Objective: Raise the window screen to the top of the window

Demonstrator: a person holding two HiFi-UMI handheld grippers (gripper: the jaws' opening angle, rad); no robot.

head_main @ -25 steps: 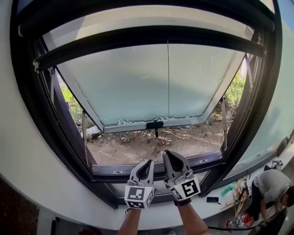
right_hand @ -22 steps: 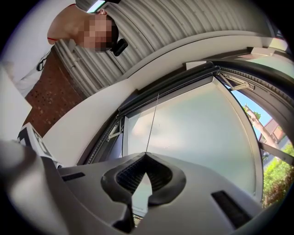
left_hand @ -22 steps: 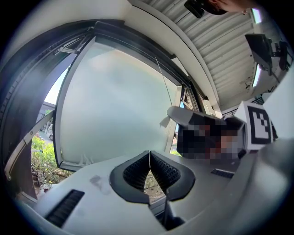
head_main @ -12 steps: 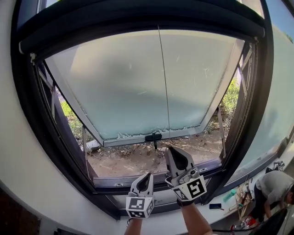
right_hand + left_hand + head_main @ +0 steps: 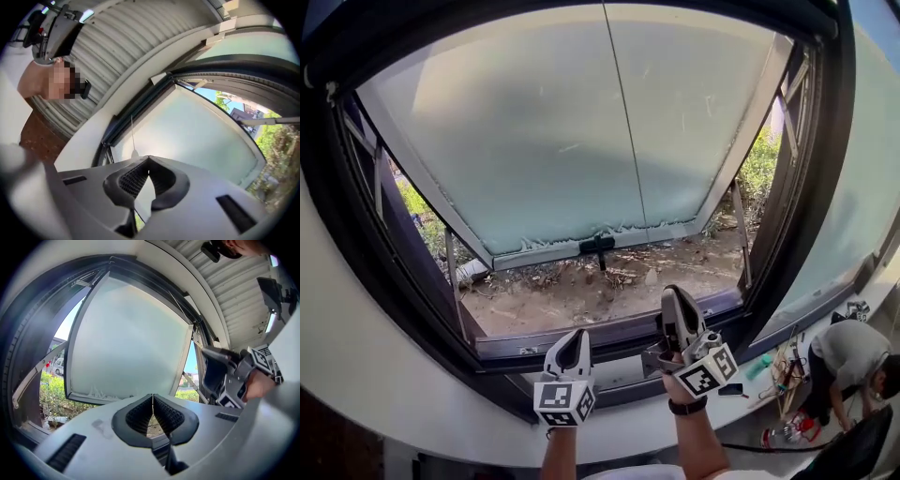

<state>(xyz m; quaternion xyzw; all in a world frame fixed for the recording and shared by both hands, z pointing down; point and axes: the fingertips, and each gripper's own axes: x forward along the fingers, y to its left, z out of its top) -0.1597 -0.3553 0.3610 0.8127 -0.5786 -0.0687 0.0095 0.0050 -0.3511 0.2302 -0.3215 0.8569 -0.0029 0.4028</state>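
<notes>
My left gripper (image 5: 572, 342) hangs lowest and nearest to me, just short of the dark window sill (image 5: 609, 333), its jaws pressed together with nothing between them. My right gripper (image 5: 677, 305) sits beside it, a little higher and tilted up toward the glass; its jaws are likewise closed and empty, only daylight showing through the gap behind the tips. Neither gripper touches any part of the window. Past the sill, the opening is bare of mesh: I look straight through to dry dirt and leaf litter (image 5: 581, 295) outside, and to the frosted sash (image 5: 534, 141) swung outward with its black handle (image 5: 597, 247) at the lower edge. A thin pull cord (image 5: 625, 131) hangs loose down the middle of the opening, held by nobody. Following it up, the window screen (image 5: 133, 112) seems to be gathered into the dark rail along the top of the frame, which the right gripper view shows best. From that I judge the raising is done, or all but done; what is left, if anything, is checking that the bar is fully home, which I cannot tell from here. Green shrubs (image 5: 759, 164) stand farthest off.
</notes>
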